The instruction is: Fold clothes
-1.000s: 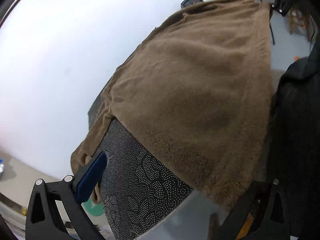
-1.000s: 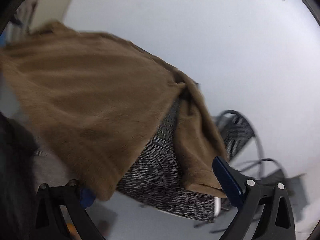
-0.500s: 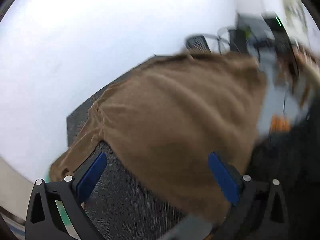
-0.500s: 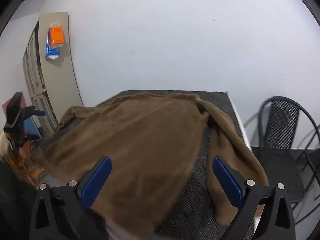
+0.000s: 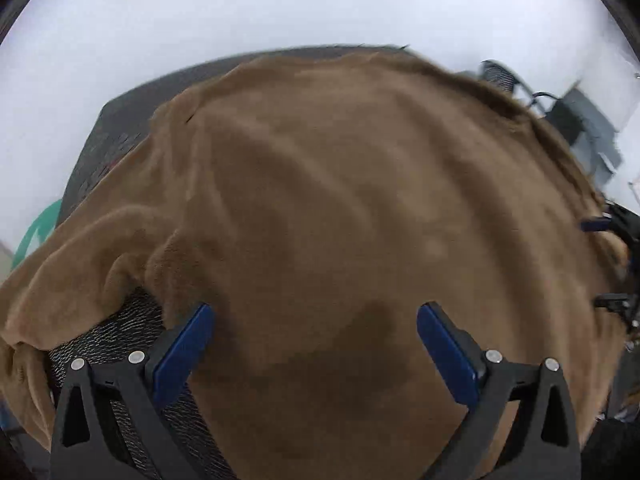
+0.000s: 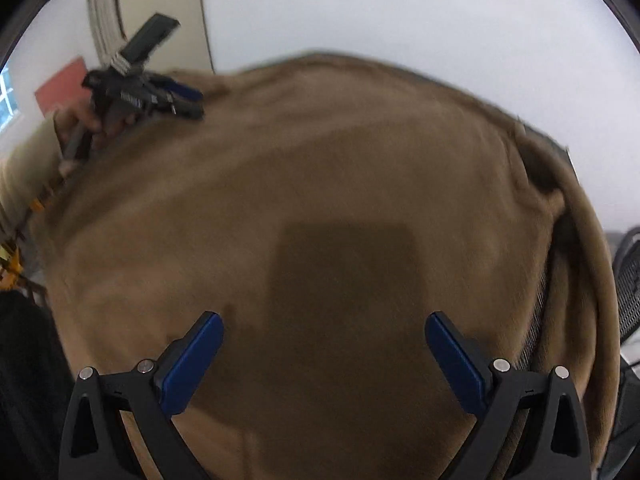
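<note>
A brown fleece garment [image 5: 360, 208] lies spread over a dark, dot-patterned counter [image 5: 104, 140], covering most of it. The left tool [image 5: 312, 332] hovers just above the cloth with its 2 blue-padded fingers [image 5: 180, 354] wide apart and nothing between them. At the lower left a sleeve [image 5: 72, 264] is bunched into soft folds and droops past the counter's edge, leaving a patch of patterned surface bare beside the left finger. At the right edge of the garment, part of the other tool [image 5: 616, 264] shows, dark with blue pads. A black mesh chair [image 5: 500, 76] stands beyond the far right corner, against a white wall [image 5: 280, 4].
</note>
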Tool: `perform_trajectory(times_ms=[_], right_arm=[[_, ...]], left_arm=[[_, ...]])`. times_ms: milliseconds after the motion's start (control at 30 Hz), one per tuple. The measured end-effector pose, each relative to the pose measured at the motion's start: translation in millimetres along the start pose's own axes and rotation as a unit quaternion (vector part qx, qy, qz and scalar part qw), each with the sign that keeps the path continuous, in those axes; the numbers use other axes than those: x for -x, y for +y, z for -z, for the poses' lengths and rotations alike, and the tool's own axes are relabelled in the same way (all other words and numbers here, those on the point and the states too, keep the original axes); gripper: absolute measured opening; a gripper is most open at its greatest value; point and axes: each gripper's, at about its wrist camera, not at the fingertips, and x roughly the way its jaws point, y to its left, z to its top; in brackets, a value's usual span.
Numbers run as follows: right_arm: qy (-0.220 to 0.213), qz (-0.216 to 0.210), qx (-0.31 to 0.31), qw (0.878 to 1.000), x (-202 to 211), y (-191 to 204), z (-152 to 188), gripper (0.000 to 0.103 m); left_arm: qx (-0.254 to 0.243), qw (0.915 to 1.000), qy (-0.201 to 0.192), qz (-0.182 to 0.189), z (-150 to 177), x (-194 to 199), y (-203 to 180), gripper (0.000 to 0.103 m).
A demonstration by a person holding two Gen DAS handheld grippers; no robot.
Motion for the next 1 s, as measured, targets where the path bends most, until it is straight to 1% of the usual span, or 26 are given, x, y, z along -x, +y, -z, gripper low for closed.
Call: perform_trajectory(times_ms=[33,100,200,300,367,400,433,533,633,700,800,933,967,1000], right_arm=[[0.015,0.0,-0.001,1.0,-3,-6,7,0.102],[0.02,-0.014,-0.006,1.0,0,-16,20,0.102],[0.031,-0.015,0.005,0.999,4,-25,32,0.102],[0.041,-0.02,0.014,0.999,3,-25,32,0.102],[0.061,-0.023,0.021,0.998,0,-25,25,0.102],[0.078,-0.024,0.026,0.996,-2,-25,19,0.102],[0.083,-0.024,0.029,0.996,-3,-26,11,0.102],[0.048,-0.013,0.029,0.998,-3,-34,-30,0.102],[0.013,-0.002,0.029,0.999,-2,-43,-70,0.102],[-0.008,0.005,0.026,1.0,-5,-49,-96,0.102],[-0.013,0.005,-0.004,1.0,-38,-63,-131,0.102],[0.003,-0.013,-0.044,0.999,-90,-92,-167,0.102],[0.011,-0.014,-0.051,0.999,-102,-99,-170,0.102],[0.019,-0.008,-0.054,0.998,-109,-104,-169,0.102]], left_arm=[[0.005,0.9999,0.008,-0.006,1,-5,6,0.102],[0.01,0.9996,0.015,-0.022,4,-12,16,0.102],[0.032,0.9989,0.017,-0.029,8,-13,31,0.103],[0.058,0.9974,0.02,-0.039,7,-13,48,0.103],[0.07,0.9964,0.023,-0.044,5,-12,55,0.103],[0.071,0.9962,0.025,-0.044,3,-12,56,0.103],[0.071,0.9962,0.024,-0.044,1,-10,55,0.103],[0.065,0.9971,0.013,-0.036,-11,-2,44,0.103],[0.048,0.9987,-0.011,-0.011,-38,2,25,0.103],[0.031,0.9993,-0.02,-0.006,-59,-2,13,0.103],[0.015,0.9996,-0.018,-0.018,-95,-23,4,0.103],[0.048,0.9986,0.012,-0.018,-124,-68,21,0.103],[0.057,0.998,0.02,-0.018,-131,-79,25,0.103],[0.063,0.9973,0.026,-0.029,-134,-87,31,0.103]])
